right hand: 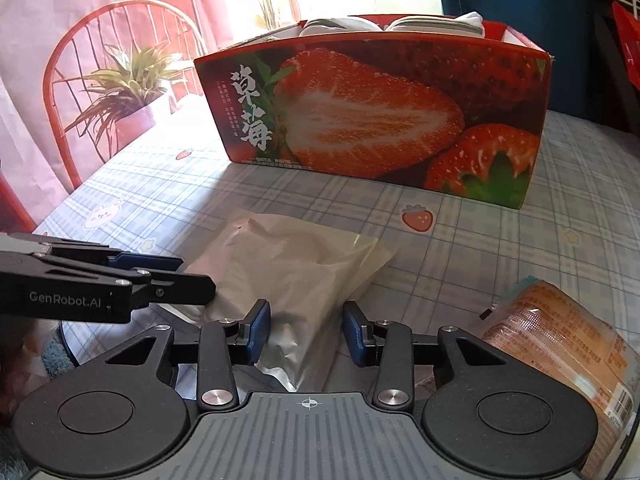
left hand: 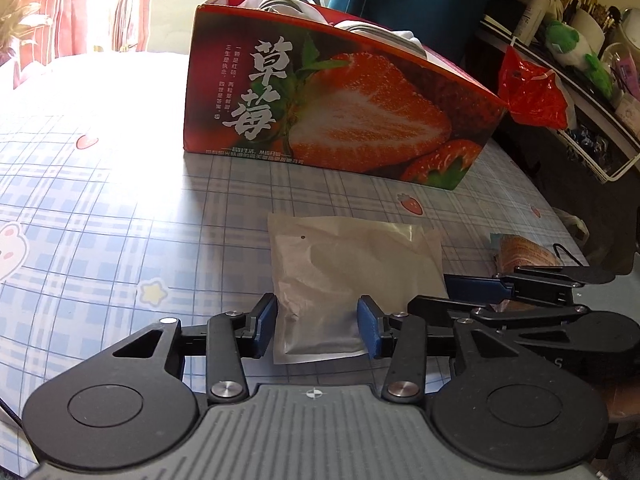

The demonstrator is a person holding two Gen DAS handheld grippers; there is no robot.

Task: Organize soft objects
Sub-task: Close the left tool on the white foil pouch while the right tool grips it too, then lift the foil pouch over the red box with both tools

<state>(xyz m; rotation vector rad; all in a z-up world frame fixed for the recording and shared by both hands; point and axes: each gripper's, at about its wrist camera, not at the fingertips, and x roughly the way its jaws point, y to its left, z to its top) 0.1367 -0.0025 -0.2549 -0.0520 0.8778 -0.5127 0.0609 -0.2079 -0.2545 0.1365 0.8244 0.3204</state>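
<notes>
A clear plastic pouch (left hand: 352, 264) (right hand: 296, 272) with something white and soft inside lies flat on the checked tablecloth (left hand: 100, 200). My left gripper (left hand: 318, 326) straddles its near end, the blue pads level with the pouch's edges and not squeezing it. From the right, my right gripper (right hand: 308, 332) straddles another corner; one pad touches the plastic and a gap shows at the other. Each gripper also shows side-on in the other's view: the left gripper (right hand: 196, 274) and the right gripper (left hand: 432, 292). Behind stands a strawberry-printed box (left hand: 340, 112) (right hand: 380, 120) holding white folded items (right hand: 360, 24).
An orange wrapped packet (right hand: 560, 340) (left hand: 520, 252) lies on the cloth just right of my right gripper. A red plastic bag (left hand: 528, 96) hangs off a cluttered shelf (left hand: 580, 40) at the right. A printed curtain (right hand: 80, 80) hangs behind the table on the left.
</notes>
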